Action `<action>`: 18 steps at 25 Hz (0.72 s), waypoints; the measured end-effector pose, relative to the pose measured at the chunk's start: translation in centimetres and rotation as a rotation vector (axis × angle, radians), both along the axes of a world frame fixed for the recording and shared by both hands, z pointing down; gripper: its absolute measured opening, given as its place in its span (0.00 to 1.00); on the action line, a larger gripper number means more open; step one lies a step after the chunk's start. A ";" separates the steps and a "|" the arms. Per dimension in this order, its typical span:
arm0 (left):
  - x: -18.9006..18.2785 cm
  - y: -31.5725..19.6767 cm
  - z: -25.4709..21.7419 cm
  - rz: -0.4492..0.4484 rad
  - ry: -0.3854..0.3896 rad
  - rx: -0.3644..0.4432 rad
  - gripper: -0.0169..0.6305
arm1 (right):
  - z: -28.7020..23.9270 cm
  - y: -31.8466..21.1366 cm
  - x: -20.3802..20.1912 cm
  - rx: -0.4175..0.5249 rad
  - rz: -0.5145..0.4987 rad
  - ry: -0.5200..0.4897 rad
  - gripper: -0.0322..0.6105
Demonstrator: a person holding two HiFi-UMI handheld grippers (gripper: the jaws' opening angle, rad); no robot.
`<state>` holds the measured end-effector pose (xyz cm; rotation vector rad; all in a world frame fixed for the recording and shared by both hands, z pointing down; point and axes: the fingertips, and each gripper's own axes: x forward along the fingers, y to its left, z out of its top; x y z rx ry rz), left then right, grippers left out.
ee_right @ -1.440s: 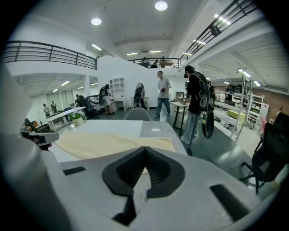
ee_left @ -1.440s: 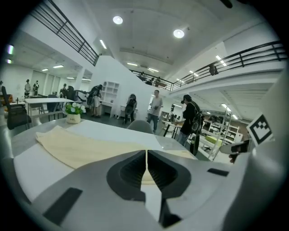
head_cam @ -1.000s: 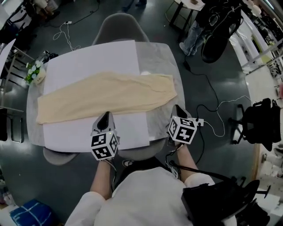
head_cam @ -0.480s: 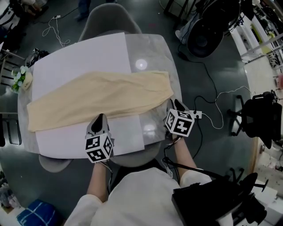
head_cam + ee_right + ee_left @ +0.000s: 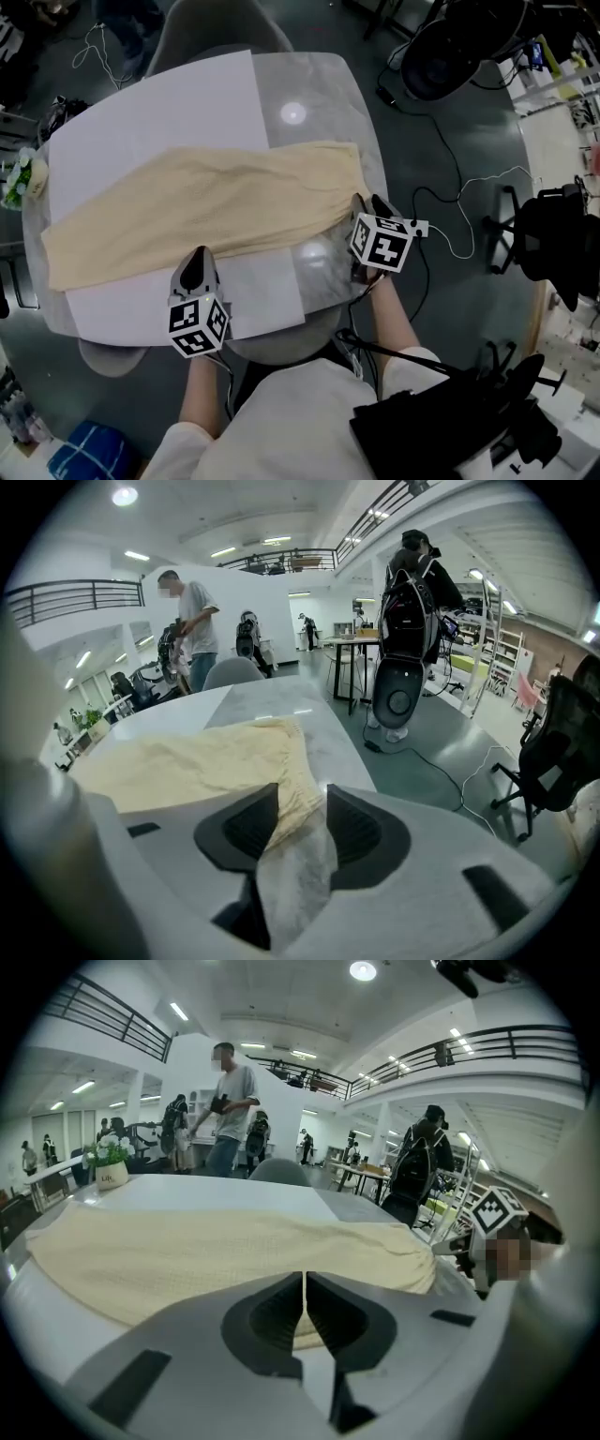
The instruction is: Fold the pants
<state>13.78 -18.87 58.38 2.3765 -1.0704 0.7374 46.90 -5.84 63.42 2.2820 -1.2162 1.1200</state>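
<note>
- Right now the pants (image 5: 197, 202) lie flat and lengthwise across the table (image 5: 323, 89). Most of the cream cloth is on a white sheet (image 5: 155, 103), and the waist end runs past the sheet onto the bare tabletop at the person's right.
- In the head view the legs slant towards the near left corner, and the waistband sits at the right end, close to the table's edge.
- The left gripper (image 5: 195, 258) is low at the near long edge of the pants, about midway along the legs.
- Its fingers (image 5: 272, 1321) are pressed together with only a thin seam between them, and nothing is caught there. The cloth's near hem lies just beyond the tips, and I cannot tell whether they touch it.
- The right gripper (image 5: 363, 206) is at the near corner of the waistband.
- Its jaws have just been opening and now stand well apart. The gathered waistband corner sits in the gap between the fingers (image 5: 246, 829), with bare tabletop below it.
- The cloth hangs slack there and leans towards the left finger, and neither pad squeezes it.
- A small potted plant (image 5: 19, 178) stands at the table's far left edge, well apart from the pants.
</note>
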 end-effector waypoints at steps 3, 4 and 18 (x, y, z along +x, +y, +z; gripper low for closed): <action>-0.2 -0.5 0.6 -0.007 0.000 -0.007 0.05 | 1.4 -0.5 0.4 -0.019 -0.005 -0.016 0.31; -0.2 -0.7 0.8 -0.010 -0.001 -0.009 0.05 | 1.8 -0.6 0.5 -0.023 -0.006 -0.021 0.31; -0.1 -1.3 2.6 -0.016 -0.002 -0.038 0.05 | 3.1 -1.8 0.1 0.008 -0.034 -0.122 0.22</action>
